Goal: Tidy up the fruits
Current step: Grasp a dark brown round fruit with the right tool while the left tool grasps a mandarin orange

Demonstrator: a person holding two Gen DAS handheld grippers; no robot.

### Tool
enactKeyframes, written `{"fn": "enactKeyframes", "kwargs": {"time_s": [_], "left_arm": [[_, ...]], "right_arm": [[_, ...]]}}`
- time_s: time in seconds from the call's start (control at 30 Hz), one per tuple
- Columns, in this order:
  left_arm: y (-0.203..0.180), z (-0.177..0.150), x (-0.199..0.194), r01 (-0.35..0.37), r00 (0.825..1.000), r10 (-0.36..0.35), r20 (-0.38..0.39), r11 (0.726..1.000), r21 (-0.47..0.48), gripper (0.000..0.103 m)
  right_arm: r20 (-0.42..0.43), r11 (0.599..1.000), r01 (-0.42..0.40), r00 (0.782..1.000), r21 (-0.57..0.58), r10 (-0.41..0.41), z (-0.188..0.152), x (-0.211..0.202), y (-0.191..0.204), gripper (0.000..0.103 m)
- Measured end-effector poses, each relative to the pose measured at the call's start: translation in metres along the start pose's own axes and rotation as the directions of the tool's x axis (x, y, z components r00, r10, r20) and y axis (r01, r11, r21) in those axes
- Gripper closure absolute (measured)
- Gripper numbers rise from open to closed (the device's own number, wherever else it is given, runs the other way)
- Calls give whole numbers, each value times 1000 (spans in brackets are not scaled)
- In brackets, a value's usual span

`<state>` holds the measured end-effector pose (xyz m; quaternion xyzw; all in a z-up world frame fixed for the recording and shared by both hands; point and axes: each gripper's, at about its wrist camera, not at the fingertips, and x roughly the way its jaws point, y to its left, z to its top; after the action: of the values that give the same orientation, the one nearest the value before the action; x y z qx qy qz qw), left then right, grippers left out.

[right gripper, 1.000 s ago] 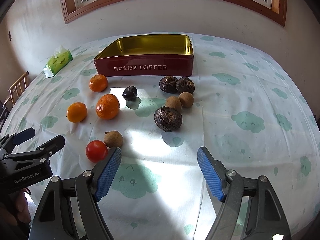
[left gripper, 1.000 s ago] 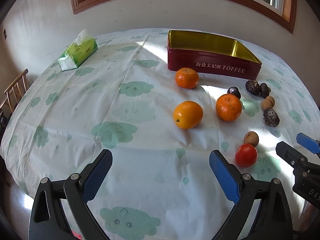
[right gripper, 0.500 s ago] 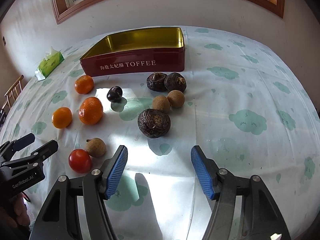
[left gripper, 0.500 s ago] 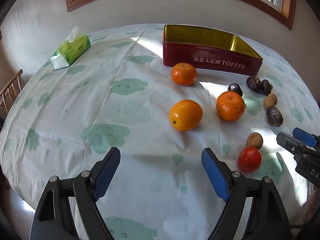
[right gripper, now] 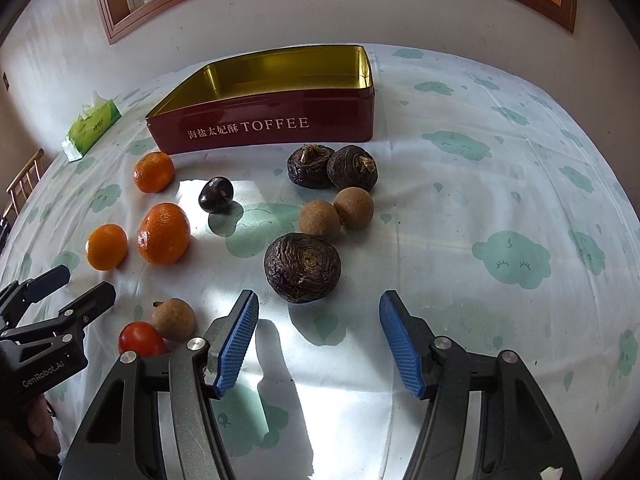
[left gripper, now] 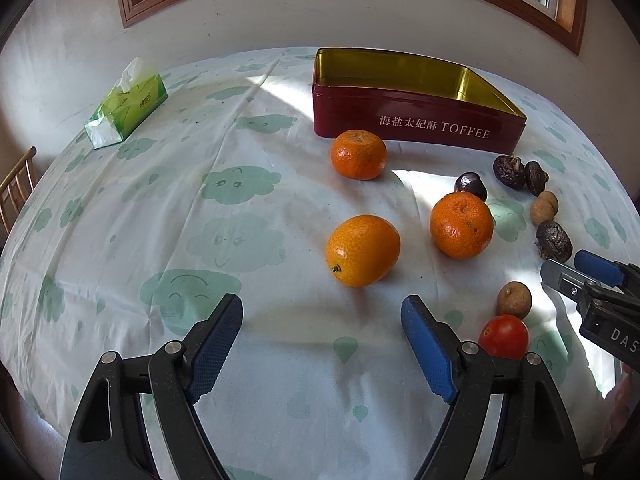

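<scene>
So far nothing is sorted, as I read it: the red toffee tin point(right gripper: 280, 120) stands empty at the far side of the table point(right gripper: 500, 160), and every fruit lies loose on the cloud-print cloth in front of it. My left gripper point(left gripper: 322, 344) has just been closing a little, yet its jaws are apart with only cloth between them; the yellow-orange citrus point(left gripper: 362, 250) sits just ahead of the tips, untouched. Two tangerines lie beyond it, one point(left gripper: 461, 225) to the right and one point(left gripper: 359, 154) close against the tin wall. My right gripper point(right gripper: 318, 340) has also just been narrowing, and it too holds nothing, pads clear of everything; the big wrinkled dark fruit point(right gripper: 303, 267) rests just past its tips, lined up between the jaws. Behind that I see two brown longans point(right gripper: 337, 212) touching each other, two more wrinkled dark fruits point(right gripper: 332, 166) near the tin, and a dark cherry point(right gripper: 216, 195). A third longan point(right gripper: 174, 319) and the red tomato point(right gripper: 140, 338) sit together between the two grippers. A tissue pack point(left gripper: 126, 104) is well off to the left, out of play. I judge both first pickups are about to start, so the whole job remains.
</scene>
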<state>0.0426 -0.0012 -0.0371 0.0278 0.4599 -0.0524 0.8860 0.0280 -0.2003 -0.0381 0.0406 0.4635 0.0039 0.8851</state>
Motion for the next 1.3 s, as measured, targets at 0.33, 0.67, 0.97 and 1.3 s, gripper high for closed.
{"fn": "enactKeyframes", "kwargs": {"time_s": [0.33,0.67,0.97,1.3], "left_arm": [[-1,14,11,-2,1000,2,13,1000,-2,22],[-4,20,19,-2,1000,2,14,1000,12,26],[-11,22,19,11,1000,-12,20,1000,27,45],[-13,22,18,52,998,-52,18,998,19,63]], "right_arm": [[5,999,12,1000,-43,-11,12,9,6,56],[17,998,11,1000,-62,-10,13,10,10,65],[26,997,21,999,-72,-19,11,10,11,68],[27,997,19,999,-68,-17,10,9,12,69]]}}
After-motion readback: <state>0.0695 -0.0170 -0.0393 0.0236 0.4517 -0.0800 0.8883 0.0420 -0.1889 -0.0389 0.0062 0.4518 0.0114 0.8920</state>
